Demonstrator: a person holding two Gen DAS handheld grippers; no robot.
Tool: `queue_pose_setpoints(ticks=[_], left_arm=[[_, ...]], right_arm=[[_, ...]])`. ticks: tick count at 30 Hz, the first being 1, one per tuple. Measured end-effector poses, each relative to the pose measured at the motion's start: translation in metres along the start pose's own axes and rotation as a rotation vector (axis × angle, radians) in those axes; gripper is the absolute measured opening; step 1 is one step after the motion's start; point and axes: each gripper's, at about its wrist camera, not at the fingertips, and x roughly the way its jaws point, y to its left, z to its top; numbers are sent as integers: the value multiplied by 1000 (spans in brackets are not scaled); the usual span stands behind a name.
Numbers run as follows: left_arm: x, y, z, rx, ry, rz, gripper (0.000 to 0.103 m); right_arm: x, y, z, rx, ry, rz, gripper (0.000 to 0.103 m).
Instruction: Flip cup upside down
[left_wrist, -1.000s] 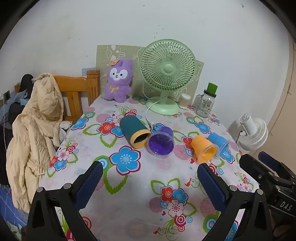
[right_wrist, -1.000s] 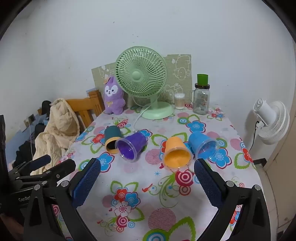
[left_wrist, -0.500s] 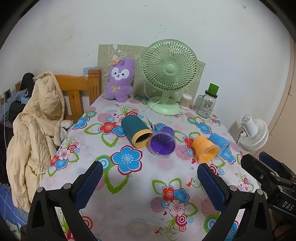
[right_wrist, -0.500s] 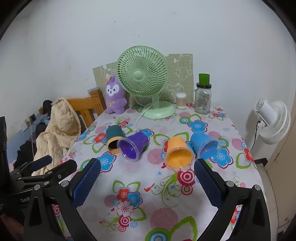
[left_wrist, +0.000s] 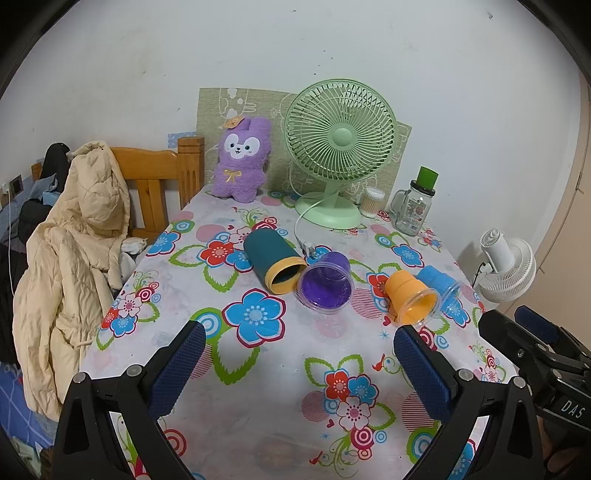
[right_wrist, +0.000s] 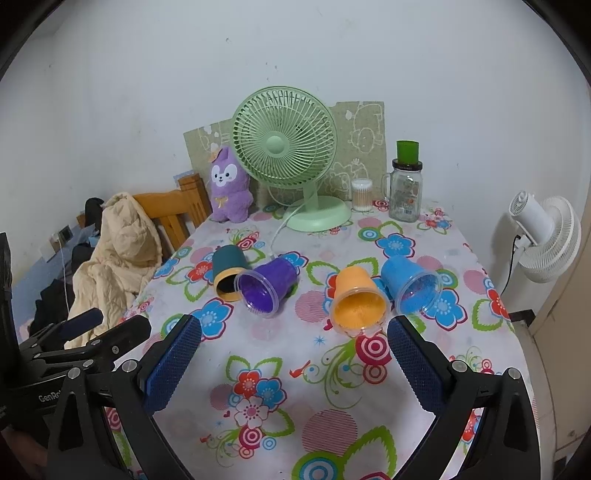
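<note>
Four cups lie on their sides in a row across the middle of the worktop (left_wrist: 280, 373), mouths toward the cameras. From the left: a teal cup (left_wrist: 273, 260) with a yellow rim, a purple cup (left_wrist: 327, 284) touching it, then, after a gap, an orange cup (left_wrist: 412, 299) with a blue cup (left_wrist: 439, 280) just beside it on the right. None stands upright or inverted.

The left tongs (left_wrist: 299, 363) are spread wide with nothing between the blue pads, held above the near part of the floral cloth, well short of the cups. The right tongs (right_wrist: 293, 363) are likewise spread wide and empty, their opening roughly in line with the purple and orange cups ahead.

At the far edge, against the wall: a purple plush toy (left_wrist: 242, 162), a green desk fan (left_wrist: 338, 147) whose white cord runs to a plug near the purple cup, a small cotton-swab tub (left_wrist: 371, 201) and a glass jar (left_wrist: 413, 206) with a green cup on its lid. A wooden chair (left_wrist: 159, 177) draped with a beige coat (left_wrist: 70, 254) stands left of the worktop; a white fan (left_wrist: 508, 264) stands off to the right.
</note>
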Motion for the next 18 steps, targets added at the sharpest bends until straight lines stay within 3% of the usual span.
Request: queue_pose_setpoints(ticks=[18], left_arm=[[-1,1,-1,-4,5,3,103]], right_arm=[[3,2,4,-10,12,-28,102]])
